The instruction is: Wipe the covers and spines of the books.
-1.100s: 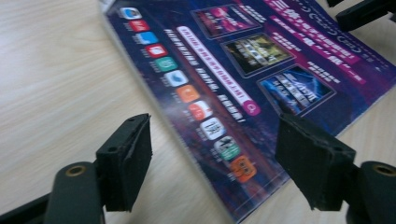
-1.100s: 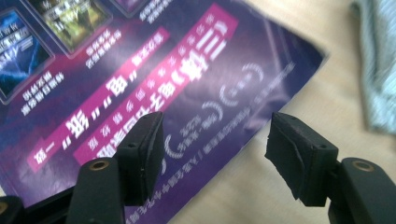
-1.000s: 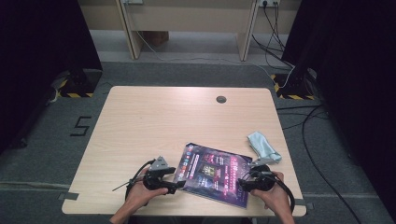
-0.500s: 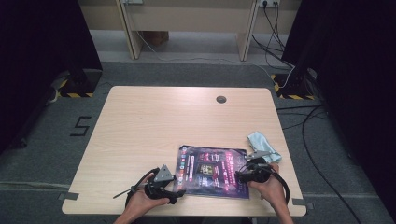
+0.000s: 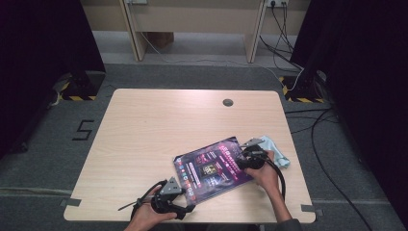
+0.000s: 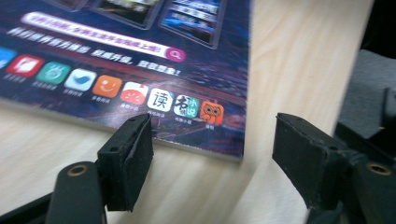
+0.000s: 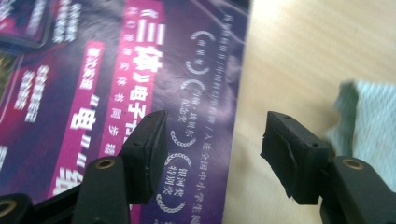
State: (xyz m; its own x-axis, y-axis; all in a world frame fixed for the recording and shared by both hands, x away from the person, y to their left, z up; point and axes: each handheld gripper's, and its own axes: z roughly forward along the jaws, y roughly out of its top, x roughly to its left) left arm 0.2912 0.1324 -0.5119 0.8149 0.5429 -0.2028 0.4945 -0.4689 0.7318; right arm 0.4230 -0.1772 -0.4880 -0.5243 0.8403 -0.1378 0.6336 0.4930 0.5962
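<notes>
Partly under the right gripper (image 5: pixel 242 159), the magazine (image 5: pixel 211 168) blurs; both grippers gape, right narrowing.

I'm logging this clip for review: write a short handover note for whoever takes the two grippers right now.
Left gripper: open, holding nothing, jaws at the near corner of the magazine.
Right gripper: open, jaws have just been closing, straddling the magazine's far edge without gripping it.
Things: the magazine lies flat and skewed on the table, near the front right; a pale blue cloth lies beside it, past the right hand.
Done: both grippers brought to the magazine.
Left: nothing gripped yet; probably grip an edge next.
</notes>
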